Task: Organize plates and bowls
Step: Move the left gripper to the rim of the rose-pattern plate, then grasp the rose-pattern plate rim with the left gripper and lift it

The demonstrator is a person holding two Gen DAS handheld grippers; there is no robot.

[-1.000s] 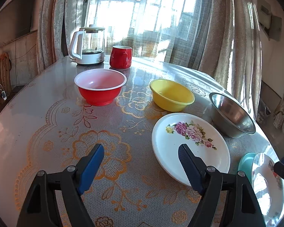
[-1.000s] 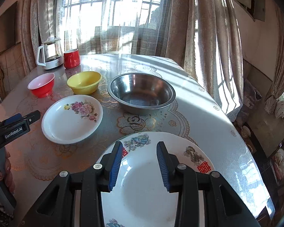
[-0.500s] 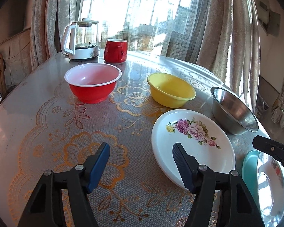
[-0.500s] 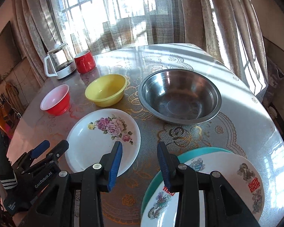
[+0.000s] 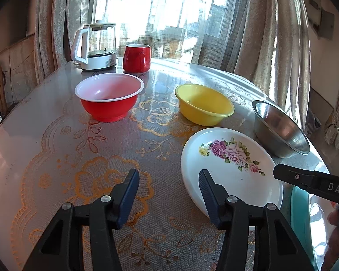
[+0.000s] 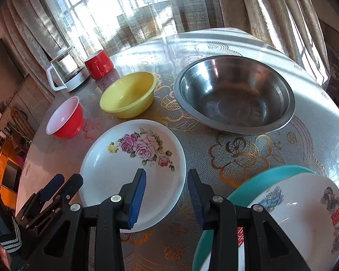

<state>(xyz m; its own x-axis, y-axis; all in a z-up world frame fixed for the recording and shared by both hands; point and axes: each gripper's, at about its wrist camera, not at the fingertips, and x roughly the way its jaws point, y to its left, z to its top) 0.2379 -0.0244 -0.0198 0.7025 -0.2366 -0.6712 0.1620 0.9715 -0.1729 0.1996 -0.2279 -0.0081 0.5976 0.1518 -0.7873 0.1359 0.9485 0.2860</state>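
While both grippers are being held released and empty, flowered plate (image 6: pixel 133 169) is lying on bench (image 6: pixel 237 158), its near rim directly beneath right gripper (image 6: pixel 166 194); left gripper (image 5: pixel 168 195) is being kept beside its left edge.

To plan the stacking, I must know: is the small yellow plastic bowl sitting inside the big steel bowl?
No, the small yellow plastic bowl stands on the table beside the big steel bowl, which is empty.
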